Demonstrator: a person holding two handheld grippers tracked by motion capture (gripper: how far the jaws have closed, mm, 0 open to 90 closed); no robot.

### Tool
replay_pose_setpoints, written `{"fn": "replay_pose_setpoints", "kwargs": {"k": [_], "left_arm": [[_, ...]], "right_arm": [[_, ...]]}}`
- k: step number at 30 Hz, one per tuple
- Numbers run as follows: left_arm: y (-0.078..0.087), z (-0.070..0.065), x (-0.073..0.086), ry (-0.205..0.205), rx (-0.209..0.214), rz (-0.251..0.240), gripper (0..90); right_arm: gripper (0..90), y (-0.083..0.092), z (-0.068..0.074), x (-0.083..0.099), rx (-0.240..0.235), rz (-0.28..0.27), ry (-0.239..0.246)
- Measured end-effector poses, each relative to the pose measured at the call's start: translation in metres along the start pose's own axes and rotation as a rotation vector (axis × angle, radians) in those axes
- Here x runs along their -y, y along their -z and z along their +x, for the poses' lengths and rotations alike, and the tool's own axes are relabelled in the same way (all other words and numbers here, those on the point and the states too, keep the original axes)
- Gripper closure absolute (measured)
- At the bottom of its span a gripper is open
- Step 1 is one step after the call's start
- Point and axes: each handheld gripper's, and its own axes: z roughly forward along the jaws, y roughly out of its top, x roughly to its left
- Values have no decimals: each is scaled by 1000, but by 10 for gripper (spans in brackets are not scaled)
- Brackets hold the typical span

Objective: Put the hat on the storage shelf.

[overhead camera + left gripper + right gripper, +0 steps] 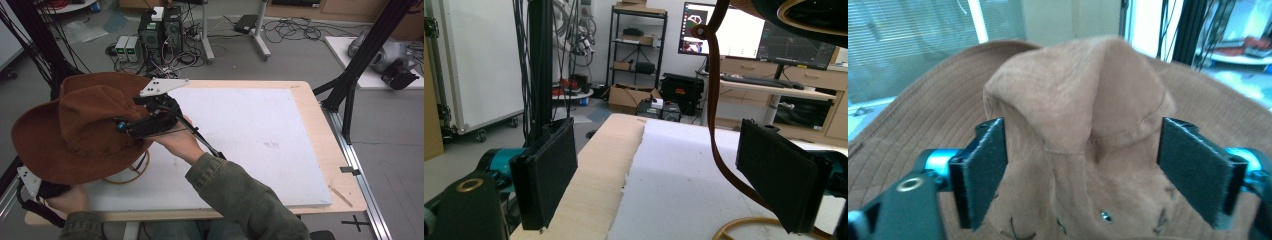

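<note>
Two grippers work at a brown hat (75,127) that sits raised at the left of the high view, over the left edge of the white mat (250,135). At centre left, the right gripper (131,125) rests against the crown; its own view shows the jaws spread wide, the crown (1083,100) between them, pads clear of it. The left gripper (659,175) stands open beneath the brim, with the hat's brown cord (719,150) hanging between its jaws, untouched.
</note>
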Motion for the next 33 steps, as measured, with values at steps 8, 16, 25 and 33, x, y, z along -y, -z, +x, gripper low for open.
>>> {"fn": "replay_pose_setpoints", "kwargs": {"k": [8,16,25,33], "left_arm": [[0,-1,0,-1,-1,-3,171],[0,0,0,-3,-2,0,171],[-1,-1,1,-11,2,5,171],[1,-1,1,-7,-4,5,171]], "right_arm": [[122,14,-8,-2,56,-28,-7],[113,34,-18,-4,121,-27,-6],[114,81,-35,-3,237,-54,3],[113,131,-48,-1,349,-87,3]]}}
